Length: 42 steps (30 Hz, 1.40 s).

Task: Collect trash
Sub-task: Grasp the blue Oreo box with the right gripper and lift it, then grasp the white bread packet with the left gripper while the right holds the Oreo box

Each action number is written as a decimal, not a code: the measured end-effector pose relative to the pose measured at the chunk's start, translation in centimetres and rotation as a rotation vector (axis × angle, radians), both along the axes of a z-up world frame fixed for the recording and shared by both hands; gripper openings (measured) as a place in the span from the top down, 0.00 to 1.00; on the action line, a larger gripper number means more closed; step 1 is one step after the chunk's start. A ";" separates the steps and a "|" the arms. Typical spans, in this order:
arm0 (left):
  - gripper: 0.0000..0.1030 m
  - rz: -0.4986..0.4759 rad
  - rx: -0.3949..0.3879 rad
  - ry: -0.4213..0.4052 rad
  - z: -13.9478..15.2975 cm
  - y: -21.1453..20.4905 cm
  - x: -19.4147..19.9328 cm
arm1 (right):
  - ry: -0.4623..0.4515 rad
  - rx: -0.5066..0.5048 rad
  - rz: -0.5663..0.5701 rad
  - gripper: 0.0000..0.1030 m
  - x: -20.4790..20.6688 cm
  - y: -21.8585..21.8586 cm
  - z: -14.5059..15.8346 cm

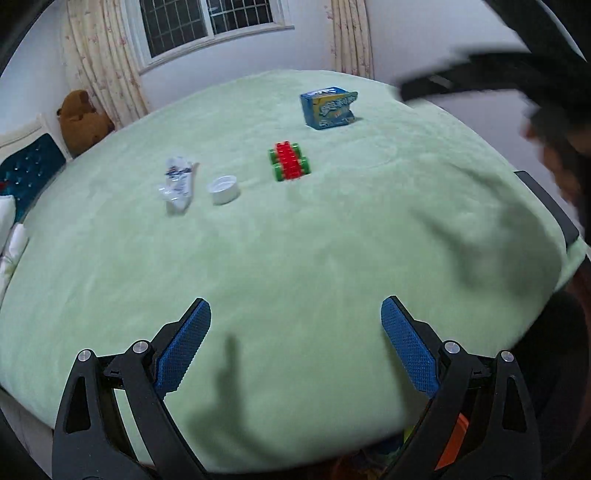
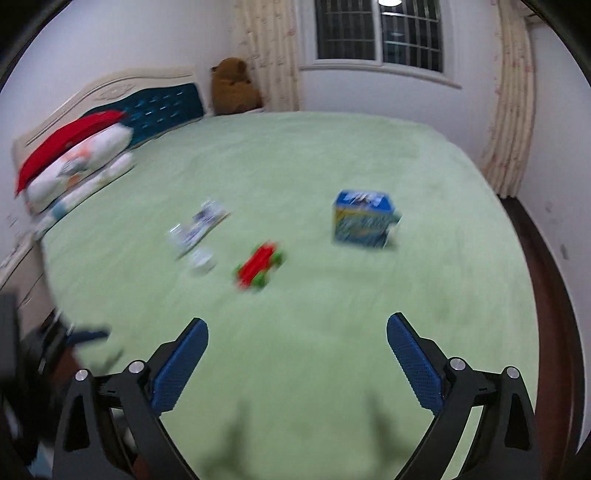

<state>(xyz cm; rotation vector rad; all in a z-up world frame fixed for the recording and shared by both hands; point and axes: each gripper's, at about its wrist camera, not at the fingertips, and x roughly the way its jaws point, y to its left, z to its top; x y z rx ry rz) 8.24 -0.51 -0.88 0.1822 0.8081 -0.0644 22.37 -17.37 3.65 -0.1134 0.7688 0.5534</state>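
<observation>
Over the near edge of the bed (image 1: 295,258), I am holding my left gripper (image 1: 295,343) and my right gripper (image 2: 297,354) with fingers spread wide apart, both carrying nothing. The trash is lying well ahead of me on the green blanket: a crumpled wrapper (image 1: 177,184) with a small white cup (image 1: 224,189) just beside it, a red and green block toy (image 1: 290,161) farther right, and a blue carton (image 1: 328,109) standing beyond that.

I am judging the main risk to be picking wrongly: the block toy may not be trash at all, and it is sitting near the cup. The right wrist view is smearing with motion, so a rushed reach could clip the light cup and roll it away. The plush blanket is soft and could bunch between my fingers along with the thin wrapper.

Around the bed, I am seeing a teal padded headboard (image 2: 162,105), stacked pillows (image 2: 81,162), a brown teddy bear (image 2: 232,86), floral curtains and a barred window (image 2: 380,31).
</observation>
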 end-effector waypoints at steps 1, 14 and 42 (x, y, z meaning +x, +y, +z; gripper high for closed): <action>0.11 -0.001 -0.004 0.003 -0.2 -0.1 0.4 | 0.004 0.002 -0.021 0.06 1.8 0.3 -0.2; 0.11 -0.019 -0.049 0.010 -1.5 -0.3 3.1 | 0.066 0.002 -0.236 0.06 16.5 4.3 -5.6; 0.11 0.071 -0.035 -0.012 0.7 4.1 4.4 | 0.047 0.054 -0.126 0.30 10.7 2.4 -4.3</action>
